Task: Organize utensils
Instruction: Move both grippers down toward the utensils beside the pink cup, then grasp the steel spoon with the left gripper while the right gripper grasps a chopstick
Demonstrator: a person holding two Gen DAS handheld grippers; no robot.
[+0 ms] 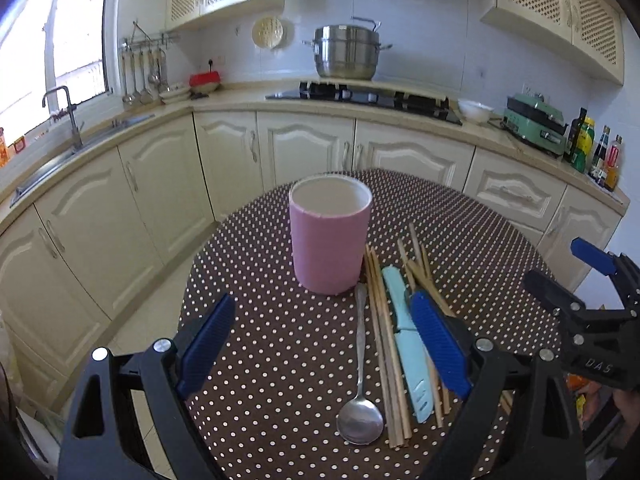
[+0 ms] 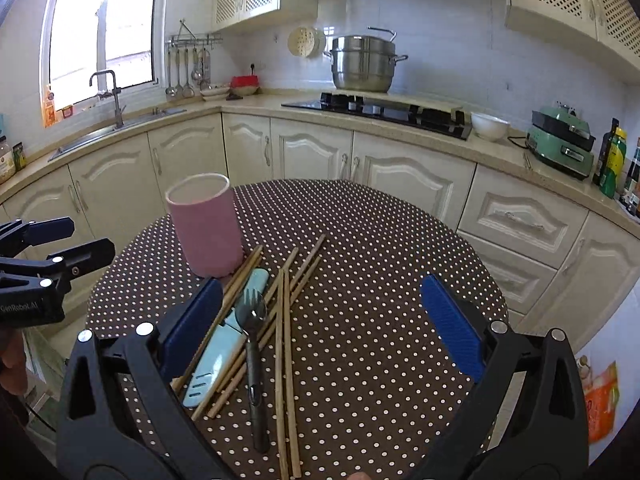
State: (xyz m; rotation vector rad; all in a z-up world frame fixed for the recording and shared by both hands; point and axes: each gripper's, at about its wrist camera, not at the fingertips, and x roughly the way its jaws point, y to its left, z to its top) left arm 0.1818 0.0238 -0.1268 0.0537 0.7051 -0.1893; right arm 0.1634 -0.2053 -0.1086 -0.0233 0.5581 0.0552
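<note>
A pink cup (image 1: 329, 236) stands upright and empty on the polka-dot table (image 1: 280, 344); it also shows in the right wrist view (image 2: 206, 226). Just this side of it lie a metal spoon (image 1: 360, 400), several wooden chopsticks (image 1: 386, 352) and a light blue knife (image 1: 408, 356). The right wrist view shows the chopsticks (image 2: 286, 344), the blue knife (image 2: 222, 344) and a dark-handled fork (image 2: 254, 352) in a loose pile. My left gripper (image 1: 322, 340) is open and empty above the spoon. My right gripper (image 2: 322, 320) is open and empty above the pile.
The round table's edges (image 2: 480, 264) fall away on all sides. Cream cabinets (image 1: 304, 148) and a counter with a sink (image 1: 76, 148), a hob and steel pot (image 1: 346, 52), and bottles (image 1: 592, 148) stand behind. The other gripper shows at each view's side (image 1: 588, 292) (image 2: 52, 256).
</note>
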